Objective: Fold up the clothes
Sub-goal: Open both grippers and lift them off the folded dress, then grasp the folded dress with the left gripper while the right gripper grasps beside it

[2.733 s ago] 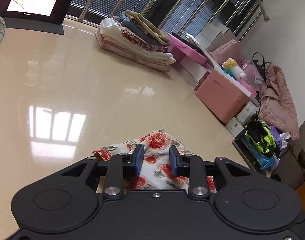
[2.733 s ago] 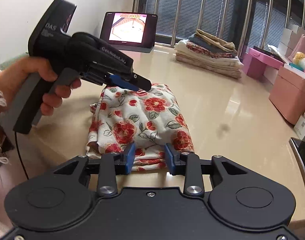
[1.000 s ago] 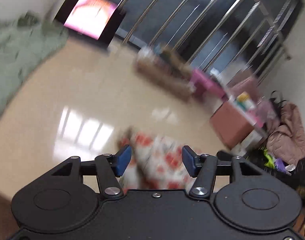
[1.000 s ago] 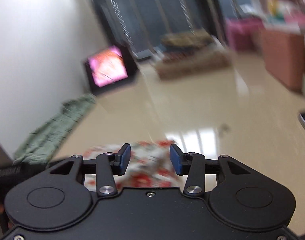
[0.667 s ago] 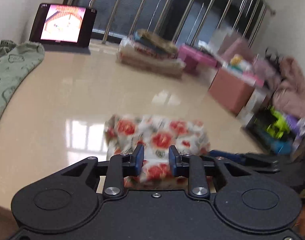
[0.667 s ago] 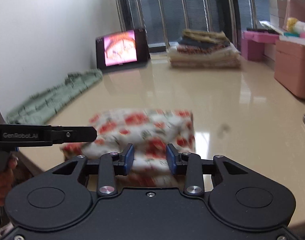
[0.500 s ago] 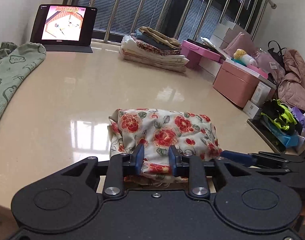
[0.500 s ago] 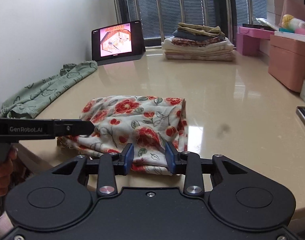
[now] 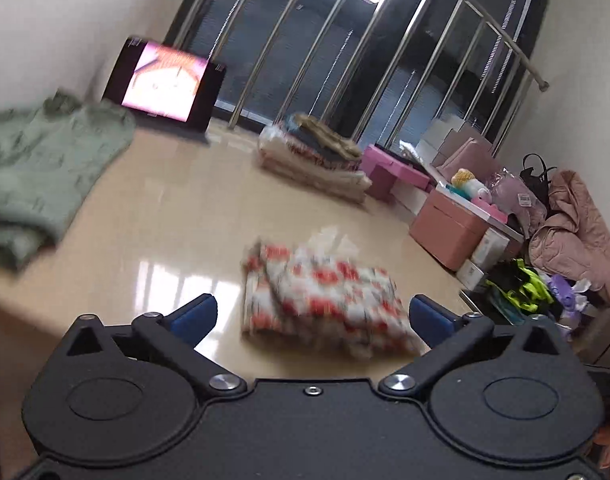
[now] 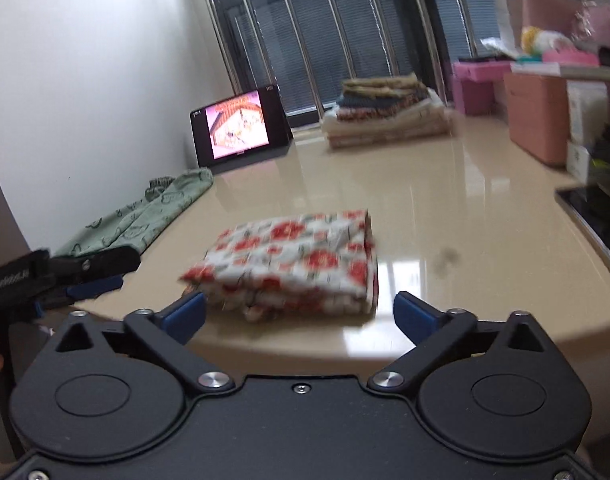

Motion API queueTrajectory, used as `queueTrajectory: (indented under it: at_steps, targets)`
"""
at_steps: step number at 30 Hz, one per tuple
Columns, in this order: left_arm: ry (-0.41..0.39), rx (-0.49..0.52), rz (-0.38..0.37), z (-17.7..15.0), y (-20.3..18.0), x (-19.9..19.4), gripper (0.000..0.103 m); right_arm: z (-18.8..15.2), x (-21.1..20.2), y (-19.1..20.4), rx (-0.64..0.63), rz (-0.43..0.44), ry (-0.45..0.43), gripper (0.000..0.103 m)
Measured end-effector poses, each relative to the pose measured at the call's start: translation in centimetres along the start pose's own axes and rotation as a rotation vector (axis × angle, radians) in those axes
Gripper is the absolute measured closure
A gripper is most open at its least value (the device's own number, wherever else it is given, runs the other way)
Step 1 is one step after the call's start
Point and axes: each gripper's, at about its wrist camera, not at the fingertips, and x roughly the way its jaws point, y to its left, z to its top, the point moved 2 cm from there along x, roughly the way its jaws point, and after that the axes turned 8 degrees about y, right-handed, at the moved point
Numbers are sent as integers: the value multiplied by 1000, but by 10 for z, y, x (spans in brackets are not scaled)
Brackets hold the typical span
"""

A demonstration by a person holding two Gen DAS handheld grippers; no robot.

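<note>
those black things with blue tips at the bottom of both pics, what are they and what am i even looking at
Each is a hand-held claw with a camera behind its two blue-tipped fingers. One picture looks along the left claw, the other along the right claw. Both are open and hold nothing. On the glossy beige table lies a folded floral cloth, just ahead of the claws. A green garment lies by the wall, a tablet stands behind it, and a stack of folded clothes sits at the far end. In the right view the left claw shows at the left edge.
</note>
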Motion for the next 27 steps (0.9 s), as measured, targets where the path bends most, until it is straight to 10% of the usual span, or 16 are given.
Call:
queueTrajectory:
  at_steps: [9, 19, 27]
  targets:
    - [82, 32, 44, -23, -9, 1, 0, -21, 5, 9, 73, -66, 127, 1]
    - [108, 53, 73, -16, -15, 6, 0, -17, -1, 12, 11, -134, 53, 2]
    - [88, 64, 136, 50, -8, 42, 0, 39, 22, -17, -1, -62, 19, 19]
